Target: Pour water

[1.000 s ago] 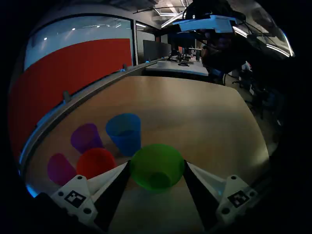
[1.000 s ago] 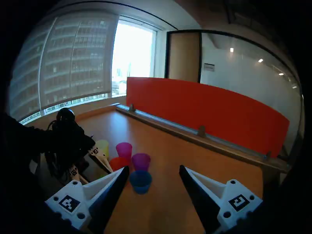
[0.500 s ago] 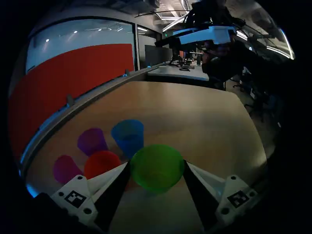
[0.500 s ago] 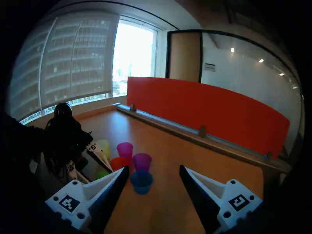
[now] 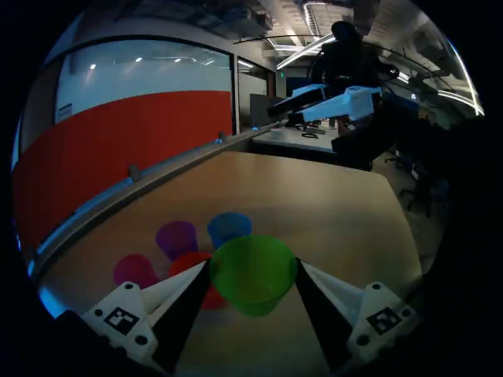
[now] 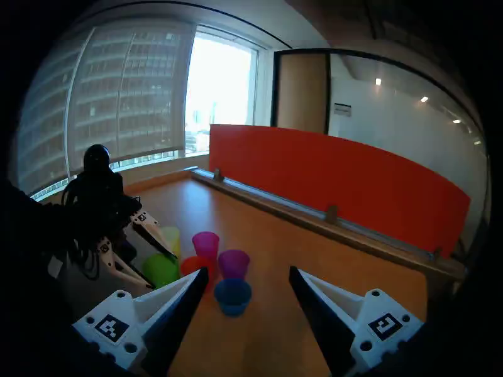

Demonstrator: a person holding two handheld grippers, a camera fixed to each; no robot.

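Both fingers of your left gripper [image 5: 251,265] press on the green cup [image 5: 253,279], while your right gripper [image 6: 248,271] gapes wide, the blue cup [image 6: 232,296] untouched ahead between its jaws.

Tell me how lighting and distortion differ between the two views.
Left gripper view: dim overall, the green cup sharp and saturated, the ceiling light strips glaring. Right gripper view: far brighter, the window blown out to white, the tabletop warm and evenly lit. Both views: the fisheye bows the red partition.
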